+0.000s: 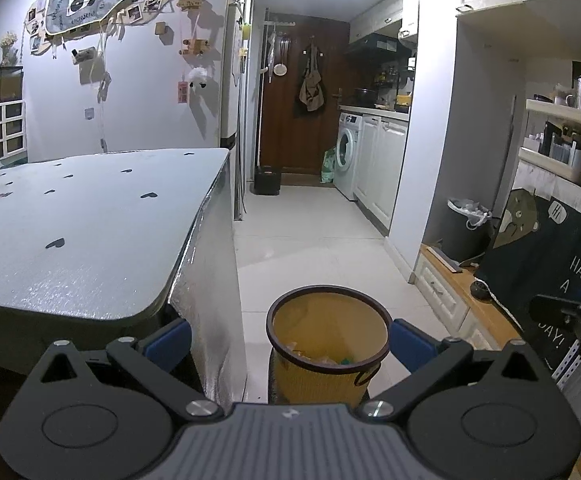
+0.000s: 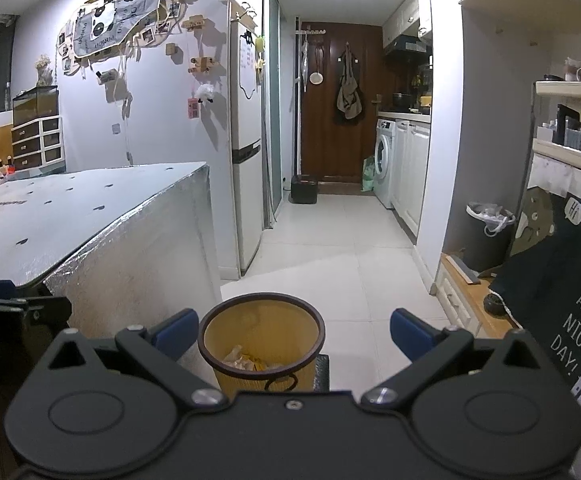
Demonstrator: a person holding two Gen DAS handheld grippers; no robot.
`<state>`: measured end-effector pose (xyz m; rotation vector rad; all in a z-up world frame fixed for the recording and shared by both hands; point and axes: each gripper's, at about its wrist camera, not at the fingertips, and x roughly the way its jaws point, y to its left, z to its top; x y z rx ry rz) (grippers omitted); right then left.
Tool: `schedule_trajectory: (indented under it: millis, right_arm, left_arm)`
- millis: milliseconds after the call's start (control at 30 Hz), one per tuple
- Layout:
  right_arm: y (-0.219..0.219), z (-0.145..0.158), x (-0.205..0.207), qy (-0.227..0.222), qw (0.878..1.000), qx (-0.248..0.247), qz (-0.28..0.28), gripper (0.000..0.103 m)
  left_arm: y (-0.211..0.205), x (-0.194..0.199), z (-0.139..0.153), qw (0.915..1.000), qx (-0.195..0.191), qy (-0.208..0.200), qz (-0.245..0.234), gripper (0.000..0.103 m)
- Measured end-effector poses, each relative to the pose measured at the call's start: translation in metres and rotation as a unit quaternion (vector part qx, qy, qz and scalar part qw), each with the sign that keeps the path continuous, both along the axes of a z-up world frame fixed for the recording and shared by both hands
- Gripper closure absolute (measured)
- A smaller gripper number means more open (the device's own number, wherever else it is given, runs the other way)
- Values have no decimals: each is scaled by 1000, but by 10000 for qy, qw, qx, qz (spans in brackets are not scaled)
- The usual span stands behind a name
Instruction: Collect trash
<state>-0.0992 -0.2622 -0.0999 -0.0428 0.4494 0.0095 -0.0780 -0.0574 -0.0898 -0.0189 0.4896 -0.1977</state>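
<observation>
- With both claws spread wide and holding nothing, I read the yellow bin (image 1: 328,344) as the thing everything turns on: it stands on the floor directly ahead of and below the left claw (image 1: 290,340), its dark rim framed between the two blue fingers (image 1: 170,342).
- From the right claw (image 2: 292,332) the same bin (image 2: 261,340) sits ahead and below but off to the claw's left, close by the left finger, so I judge the left claw to be the better centred of the two.
- Its axis is upright, mouth open toward me; trash already lies in the bottom.
- To the left of both claws runs the silver-wrapped counter (image 1: 90,240); on what I can see of its top there is no loose trash.
- Only the right view shows crumpled pale wrappers (image 2: 244,360) clearly; the left view shows a green scrap instead, plus the other claw at its right edge.
- Further ahead to the right stands a dark bin with a white liner (image 2: 486,236).
</observation>
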Motion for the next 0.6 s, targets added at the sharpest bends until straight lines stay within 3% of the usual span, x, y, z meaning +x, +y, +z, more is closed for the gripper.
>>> schedule_trajectory:
  millis: [600]
  right_arm:
    - [-4, -7, -7, 89, 9998, 15, -150, 0]
  left_arm:
    - [-1, -4, -2, 10000, 36, -11, -51, 0]
